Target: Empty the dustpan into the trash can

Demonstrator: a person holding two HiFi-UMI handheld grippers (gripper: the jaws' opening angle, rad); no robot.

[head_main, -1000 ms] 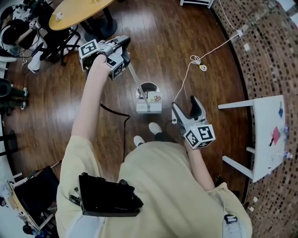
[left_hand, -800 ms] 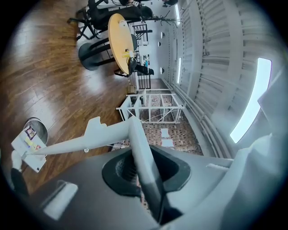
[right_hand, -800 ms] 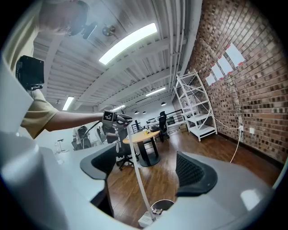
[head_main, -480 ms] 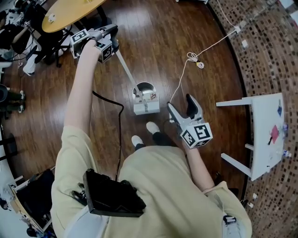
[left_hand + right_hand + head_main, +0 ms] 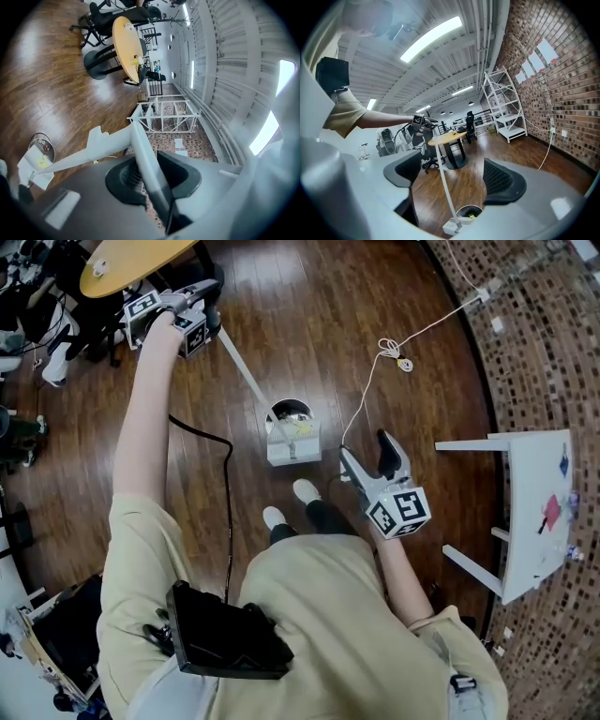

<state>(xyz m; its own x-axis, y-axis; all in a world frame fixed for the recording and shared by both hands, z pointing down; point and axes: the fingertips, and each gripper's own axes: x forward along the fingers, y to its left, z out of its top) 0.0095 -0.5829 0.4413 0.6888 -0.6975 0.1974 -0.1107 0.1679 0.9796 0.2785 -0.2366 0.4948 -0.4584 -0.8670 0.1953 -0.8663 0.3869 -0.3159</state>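
Note:
A white dustpan point(image 5: 293, 444) with a long thin handle point(image 5: 244, 371) sits tipped against the rim of a small round trash can point(image 5: 291, 413) on the wood floor. My left gripper point(image 5: 212, 302) is stretched far out at the upper left, shut on the top of the handle point(image 5: 140, 145). Its jaws have just been opening a little, with the handle still between them. The left gripper view shows the dustpan point(image 5: 35, 164) beside the can point(image 5: 42, 143). My right gripper point(image 5: 370, 451) hovers open and empty to the right of the dustpan point(image 5: 452, 226) and can point(image 5: 468, 212).
A round yellow table point(image 5: 131, 259) and office chairs stand at the upper left. A black cable point(image 5: 220, 446) trails on the floor beside my shoes point(image 5: 305, 493). A white cord point(image 5: 394, 362) runs toward the brick wall. A white side table point(image 5: 539, 512) stands at the right.
My left gripper has swung further out to the upper left, leaning the handle lower. The dustpan stays at the trash can. The right gripper has barely moved.

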